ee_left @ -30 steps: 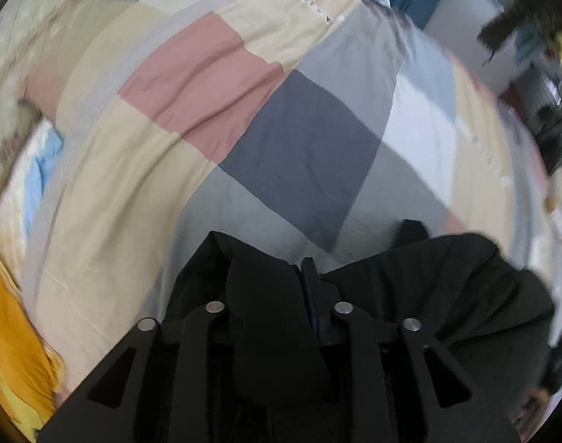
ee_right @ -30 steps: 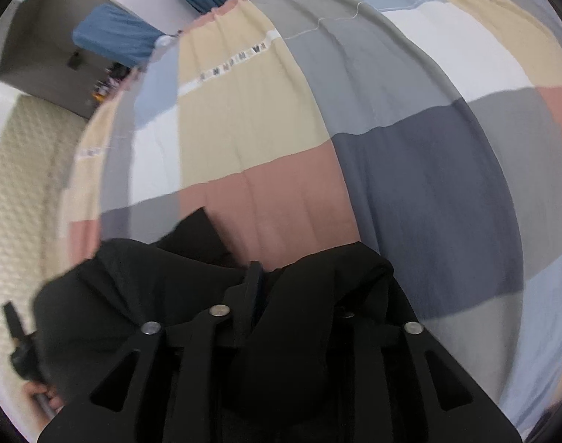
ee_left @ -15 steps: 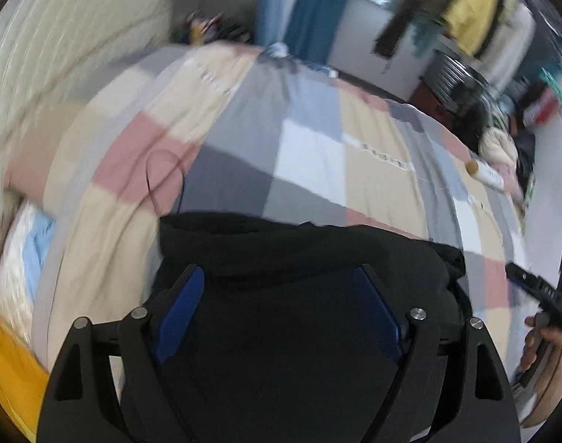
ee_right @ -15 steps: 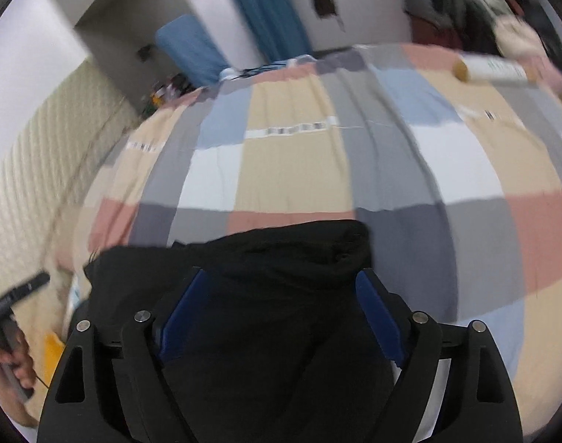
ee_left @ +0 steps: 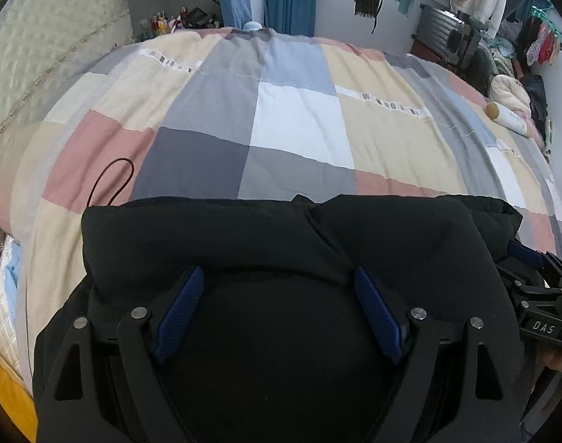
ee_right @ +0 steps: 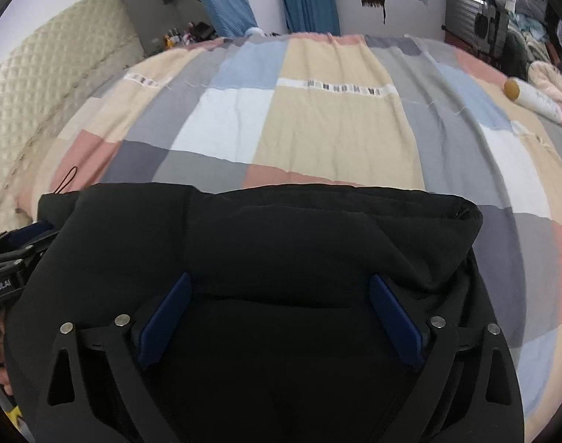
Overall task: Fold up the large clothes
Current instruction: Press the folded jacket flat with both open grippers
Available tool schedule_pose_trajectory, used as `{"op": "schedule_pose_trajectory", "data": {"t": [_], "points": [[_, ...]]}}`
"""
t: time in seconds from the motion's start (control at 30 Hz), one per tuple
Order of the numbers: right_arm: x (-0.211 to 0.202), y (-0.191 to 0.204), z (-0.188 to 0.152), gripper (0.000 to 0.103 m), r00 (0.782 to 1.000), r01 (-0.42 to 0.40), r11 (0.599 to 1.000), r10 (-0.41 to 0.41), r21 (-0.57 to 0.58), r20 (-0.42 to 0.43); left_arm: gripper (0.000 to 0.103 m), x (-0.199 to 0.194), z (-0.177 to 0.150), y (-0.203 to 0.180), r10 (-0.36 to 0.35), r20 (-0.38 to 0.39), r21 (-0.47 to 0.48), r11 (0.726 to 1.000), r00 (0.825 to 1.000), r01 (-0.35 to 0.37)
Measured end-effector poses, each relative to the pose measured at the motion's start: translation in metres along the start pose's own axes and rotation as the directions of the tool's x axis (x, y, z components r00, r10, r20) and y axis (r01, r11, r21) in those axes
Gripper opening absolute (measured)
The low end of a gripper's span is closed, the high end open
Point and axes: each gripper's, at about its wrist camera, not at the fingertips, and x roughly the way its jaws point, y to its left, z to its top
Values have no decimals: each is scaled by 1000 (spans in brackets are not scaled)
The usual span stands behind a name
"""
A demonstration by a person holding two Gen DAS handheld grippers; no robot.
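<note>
Both tools, left (ee_left: 277, 310) and right (ee_right: 279, 317), have released the garment (ee_left: 281, 243); jaws spread. Fold laid on bed (ee_left: 295, 129), likely done.

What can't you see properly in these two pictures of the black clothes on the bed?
- Black garment: its near part runs off the bottom edge in both wrist views, so its kind and full shape stay unknown.
- Checked bedspread: the part under the garment is hidden.
- Thin dark cord: one end disappears behind the garment.
- White bottle: label print too small to read.
- Right gripper in the left view: cut off by the garment and the picture edge.
</note>
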Motion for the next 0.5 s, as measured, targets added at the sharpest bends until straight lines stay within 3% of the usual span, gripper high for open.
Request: {"op": "schedule_pose_trajectory", "data": {"t": [0.23, 0.5], "points": [[25, -10, 7, 101, 1000, -1, 999, 2, 37, -21, 84, 23, 1, -4, 38, -13, 10, 999, 999, -37], [-13, -6, -19, 101, 998, -5, 1000, 4, 12, 67, 84, -9, -25, 0, 63, 68, 46, 997, 996, -66]]}}
